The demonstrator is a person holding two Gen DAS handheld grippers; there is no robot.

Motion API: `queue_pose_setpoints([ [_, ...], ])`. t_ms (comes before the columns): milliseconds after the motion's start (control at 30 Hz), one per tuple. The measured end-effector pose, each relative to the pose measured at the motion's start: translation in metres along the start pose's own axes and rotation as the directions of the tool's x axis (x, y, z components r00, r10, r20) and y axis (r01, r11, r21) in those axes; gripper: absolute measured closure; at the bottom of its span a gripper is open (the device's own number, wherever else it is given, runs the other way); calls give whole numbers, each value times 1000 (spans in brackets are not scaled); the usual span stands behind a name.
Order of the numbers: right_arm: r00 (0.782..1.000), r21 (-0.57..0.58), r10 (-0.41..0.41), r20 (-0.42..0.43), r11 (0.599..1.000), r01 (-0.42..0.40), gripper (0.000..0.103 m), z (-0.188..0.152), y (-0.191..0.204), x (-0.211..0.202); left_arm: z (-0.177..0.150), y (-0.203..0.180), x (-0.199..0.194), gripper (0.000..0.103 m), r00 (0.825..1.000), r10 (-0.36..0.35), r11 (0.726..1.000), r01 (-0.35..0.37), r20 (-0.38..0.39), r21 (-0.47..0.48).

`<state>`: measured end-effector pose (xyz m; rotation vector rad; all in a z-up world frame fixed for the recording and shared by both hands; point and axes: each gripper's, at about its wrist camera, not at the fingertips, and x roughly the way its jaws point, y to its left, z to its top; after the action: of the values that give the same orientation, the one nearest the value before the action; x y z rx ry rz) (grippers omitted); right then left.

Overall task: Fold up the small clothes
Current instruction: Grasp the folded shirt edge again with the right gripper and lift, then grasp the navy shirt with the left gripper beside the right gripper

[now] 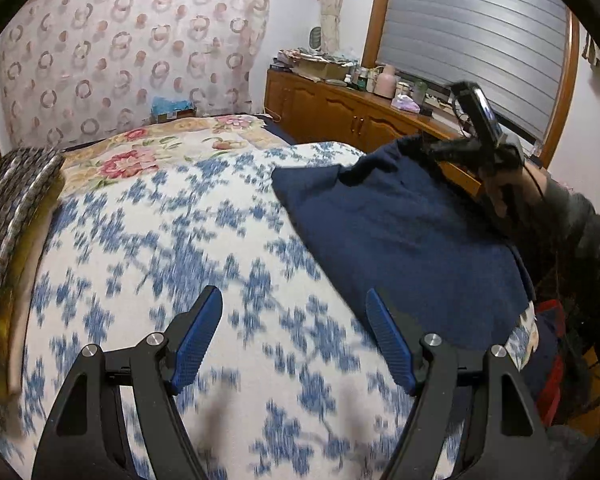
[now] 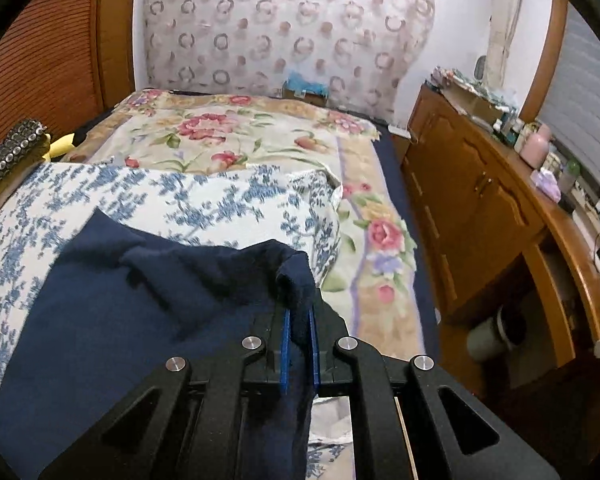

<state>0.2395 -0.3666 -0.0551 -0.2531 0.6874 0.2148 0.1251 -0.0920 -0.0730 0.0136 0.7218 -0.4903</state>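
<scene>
Both wrist views looked steeply down along their fingers, close over the blue-flowered bedcover (image 1: 172,240), toward the ring-patterned curtain (image 2: 284,28); both shared the navy garment (image 2: 112,304) and the wooden cabinet (image 1: 332,114)

A bedroom in somebody's home. A bed (image 2: 260,140) fills the middle, spread with a floral quilt (image 2: 236,132) at the far end and a blue-and-white cover (image 1: 172,240) nearer. A sheer curtain (image 1: 132,48) with ring patterns hangs against the far wall. Along the right runs a wooden cabinet (image 2: 472,208), its top cluttered with bottles, boxes and a pink jar (image 2: 538,146), below a window with a closed shutter (image 1: 476,28). A slatted wooden door (image 2: 52,48) stands at far left.
</scene>
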Motion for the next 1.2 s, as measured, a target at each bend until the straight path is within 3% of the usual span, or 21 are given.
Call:
queue_pose_setpoints([
  [200, 998, 36, 50, -31, 998, -48, 95, 2, -27, 12, 44, -8, 37, 28, 999, -33, 999, 33, -11, 42],
  [467, 989, 72, 146, 6, 987, -146, 95, -5, -49, 8, 92, -6, 106, 28, 997, -33, 997, 38, -67, 64],
  [633, 981, 105, 193, 32, 975, -195, 94, -12, -55, 9, 108, 1, 140, 34, 996, -5, 998, 10, -86, 60],
  [767, 977, 104, 202, 61, 973, -207, 90, -12, -56, 10, 114, 5, 161, 42, 992, -37, 998, 43, -124, 46],
  [967, 974, 92, 217, 69, 970, -223, 90, -15, -51, 20, 112, 5, 177, 43, 984, -56, 996, 67, -169, 59],
  [1033, 974, 90, 210, 79, 972, -217, 92, -15, -48, 19, 111, 7, 179, 48, 983, -58, 995, 70, -172, 65],
  [1167, 979, 130, 154, 135, 977, -172, 95, -20, -55, 15, 112, 13, 179, 80, 987, -8, 997, 20, -158, 76],
  [1200, 979, 150, 144, 147, 975, -166, 95, -22, -58, 13, 112, 16, 178, 82, 987, -7, 997, 18, -162, 68],
])
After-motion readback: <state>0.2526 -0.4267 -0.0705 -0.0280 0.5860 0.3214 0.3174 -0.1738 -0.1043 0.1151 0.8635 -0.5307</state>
